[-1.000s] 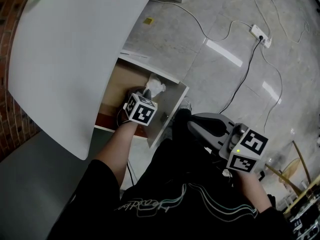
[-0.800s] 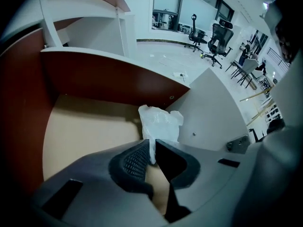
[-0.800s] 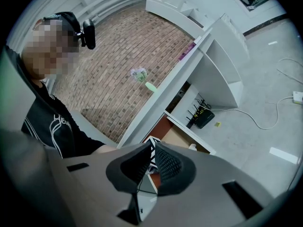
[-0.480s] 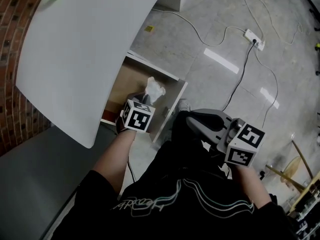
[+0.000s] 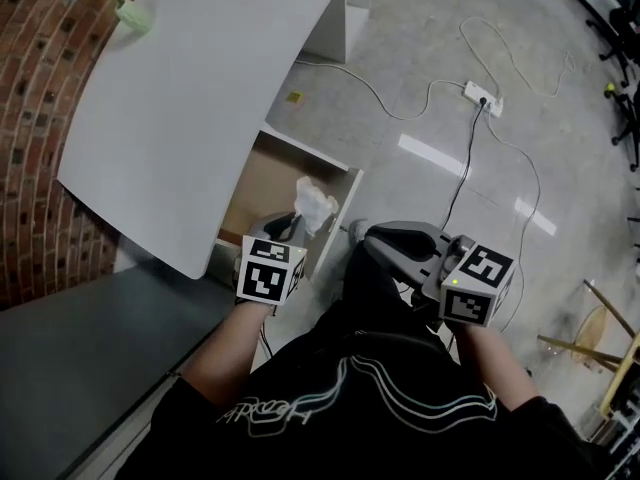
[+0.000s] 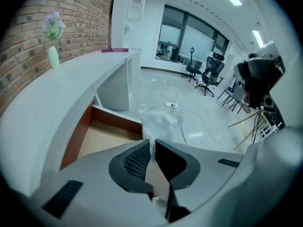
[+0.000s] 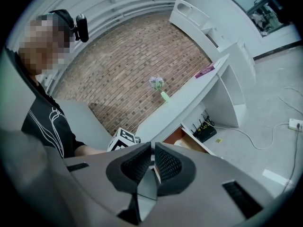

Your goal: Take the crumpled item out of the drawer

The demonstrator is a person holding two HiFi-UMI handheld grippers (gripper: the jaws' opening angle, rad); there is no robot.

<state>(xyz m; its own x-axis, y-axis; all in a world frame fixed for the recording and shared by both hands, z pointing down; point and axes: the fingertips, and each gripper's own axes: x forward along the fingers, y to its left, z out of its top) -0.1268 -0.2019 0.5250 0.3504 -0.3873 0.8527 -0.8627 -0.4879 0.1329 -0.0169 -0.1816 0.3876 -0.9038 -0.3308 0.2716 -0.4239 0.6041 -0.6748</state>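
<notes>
Fingers (image 6: 135, 161) of the left gripper (image 6: 152, 149) are pinching almost fully together on a thin lower fold of the crumpled plastic (image 6: 159, 121), which is standing up out of the grip. Location: the item is hanging over the front corner of the open drawer (image 5: 335, 230) under the white counter (image 5: 200, 118), apparently lifted clear of the drawer's bare wooden floor. Handling, as judged: it is looking very light, soft and limp, not fragile but slippery and springy, so a narrow pinch on one gathered fold is serving better than a hold around the loose bulk, which is likely collapsing under any pressure. Appearance: translucent and whitish, glossy, creased all over, bunched into an irregular puff. Right gripper (image 7: 152, 161) is idling near the person's lap, its fingers nearly touching and holding nothing.
</notes>
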